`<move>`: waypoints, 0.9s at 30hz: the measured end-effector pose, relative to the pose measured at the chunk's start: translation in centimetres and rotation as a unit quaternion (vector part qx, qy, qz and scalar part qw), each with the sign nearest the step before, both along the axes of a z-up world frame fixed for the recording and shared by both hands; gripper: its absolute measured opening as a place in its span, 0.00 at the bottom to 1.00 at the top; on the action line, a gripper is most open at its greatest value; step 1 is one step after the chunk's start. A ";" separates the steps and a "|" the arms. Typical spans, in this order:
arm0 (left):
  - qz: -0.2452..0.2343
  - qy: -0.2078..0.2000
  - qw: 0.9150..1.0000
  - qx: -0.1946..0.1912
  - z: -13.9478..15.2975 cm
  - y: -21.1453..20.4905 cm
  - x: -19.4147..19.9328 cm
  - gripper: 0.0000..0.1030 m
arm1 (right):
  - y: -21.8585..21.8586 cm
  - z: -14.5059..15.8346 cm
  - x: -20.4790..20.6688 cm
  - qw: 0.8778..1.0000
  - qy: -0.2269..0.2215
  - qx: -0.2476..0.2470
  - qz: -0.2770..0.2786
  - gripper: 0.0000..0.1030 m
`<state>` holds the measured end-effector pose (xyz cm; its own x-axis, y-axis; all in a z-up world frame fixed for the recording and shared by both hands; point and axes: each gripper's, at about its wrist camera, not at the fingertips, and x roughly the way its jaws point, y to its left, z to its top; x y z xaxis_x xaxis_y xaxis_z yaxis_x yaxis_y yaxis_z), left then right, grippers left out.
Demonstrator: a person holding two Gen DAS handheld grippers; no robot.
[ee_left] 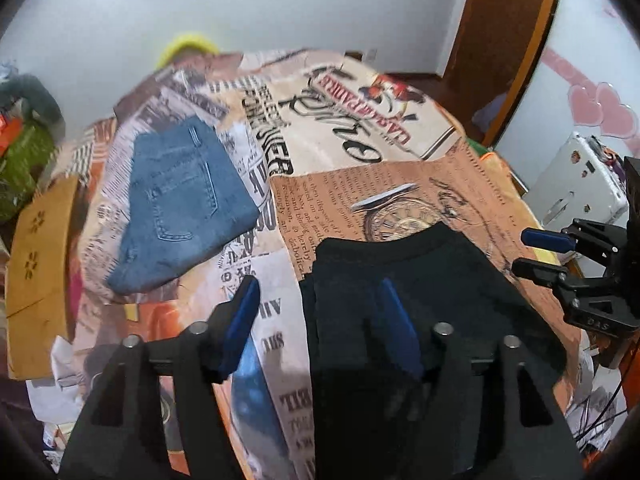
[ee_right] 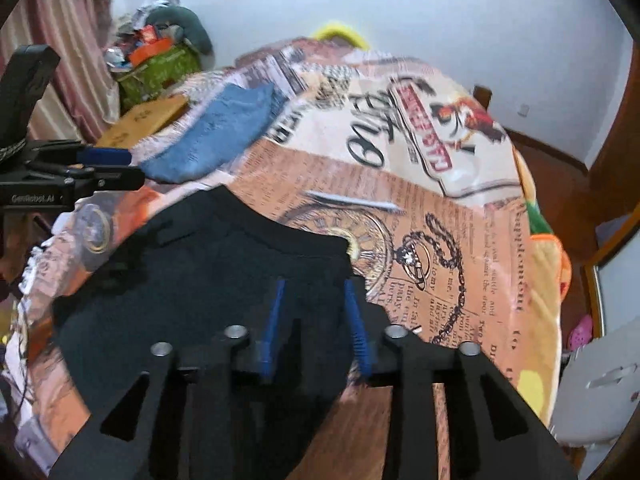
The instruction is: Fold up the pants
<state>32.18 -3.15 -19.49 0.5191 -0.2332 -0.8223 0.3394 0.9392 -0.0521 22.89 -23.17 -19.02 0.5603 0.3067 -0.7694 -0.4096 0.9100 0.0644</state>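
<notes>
Black pants (ee_left: 420, 276) spread at the bed's (ee_left: 460, 184) near edge, waistband away. Left gripper (ee_left: 320, 316) over their left edge, jaws wide, nothing held. Right gripper (ee_right: 314, 308) over the right part, jaws narrowly apart, seemingly empty. Folded jeans (ee_left: 180, 200) well apart, farther back.
</notes>
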 end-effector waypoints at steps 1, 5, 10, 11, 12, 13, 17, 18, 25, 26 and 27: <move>-0.004 -0.006 1.000 0.000 0.2 0.1 -1.0 0.66 | 0.2 0.5 -1.0 1.000 -0.006 0.005 0.005 0.38; -0.014 0.006 1.000 0.004 -0.9 -0.2 -3.9 0.70 | 1.5 0.7 -3.9 0.999 -0.001 0.022 0.025 0.41; -0.005 0.024 0.998 0.061 -5.1 0.1 -7.4 0.70 | 2.9 -2.5 -6.1 0.998 0.042 0.012 0.035 0.41; 0.003 0.027 0.997 0.067 -5.9 0.7 -7.9 0.70 | 3.0 -3.3 -6.3 0.998 0.053 0.009 0.033 0.41; 0.011 0.031 0.997 0.070 -6.4 1.3 -8.3 0.70 | 2.9 -4.0 -6.8 0.998 0.056 0.008 0.028 0.41; 0.021 0.034 0.997 0.070 -7.0 2.0 -8.7 0.71 | 2.6 -4.3 -7.3 0.998 0.053 0.012 0.023 0.41; 0.061 0.044 0.996 0.040 -8.0 5.5 -10.3 0.75 | 1.0 -3.9 -8.2 0.998 0.050 0.039 -0.001 0.41; 0.076 0.044 0.995 0.039 -8.0 6.4 -10.6 0.75 | 0.5 -3.7 -8.4 0.998 0.048 0.041 -0.010 0.41; 0.132 0.055 0.988 0.056 -8.4 9.9 -11.3 0.74 | -2.6 -3.5 -9.9 0.996 0.048 0.043 -0.057 0.44; 0.135 0.050 0.988 0.056 -8.0 10.1 -11.3 0.74 | -3.2 -3.5 -10.1 0.996 0.049 0.045 -0.065 0.45; 0.136 0.044 0.988 0.053 -7.5 10.1 -11.3 0.74 | -3.8 -3.4 -10.2 0.995 0.048 0.045 -0.072 0.45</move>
<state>20.91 6.99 -26.96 0.4757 -0.0042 -0.8796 0.0715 0.9969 0.0339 12.68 -26.99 -22.39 0.5281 0.2987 -0.7949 -0.2632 0.9476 0.1812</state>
